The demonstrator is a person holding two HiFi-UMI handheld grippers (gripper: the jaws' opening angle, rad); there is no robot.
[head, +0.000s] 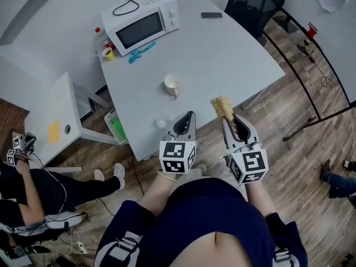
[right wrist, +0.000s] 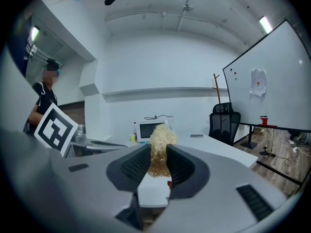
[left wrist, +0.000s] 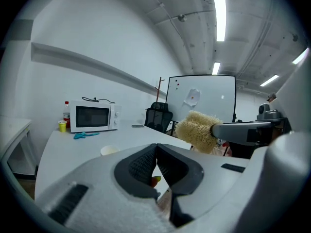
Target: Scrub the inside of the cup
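In the head view, the left gripper [head: 186,117] hangs over the near edge of the white table [head: 233,60] with its jaws pressed together and nothing in them. The right gripper [head: 230,119], just to its right, clamps a tan loofah scrubber [head: 222,107] that sticks out past its tips. The white cup [head: 172,85] stands upright on the table ahead of the left gripper and slightly to its left, apart from both tools. A small white round object [head: 162,123] lies just left of the left gripper's tips. Far ahead sit a microwave [head: 143,22], a yellow cup [head: 108,53] and a teal item [head: 142,51].

In the left gripper view, the left gripper [left wrist: 156,146] shows its dark pads meeting, with nothing between them. The cup [left wrist: 110,150] sits ahead and to the left, its rim partly hidden by the jaw. The scrubber [left wrist: 197,130] floats ahead to the right, in the right gripper [left wrist: 243,130]. The microwave [left wrist: 93,115] stands far ahead on the left.

In the right gripper view, the right gripper [right wrist: 158,153] squeezes the scrubber [right wrist: 159,136] between both pads, its frayed top rising above them. The microwave [right wrist: 147,130] lies straight ahead behind it, an office chair [right wrist: 223,120] to the right.
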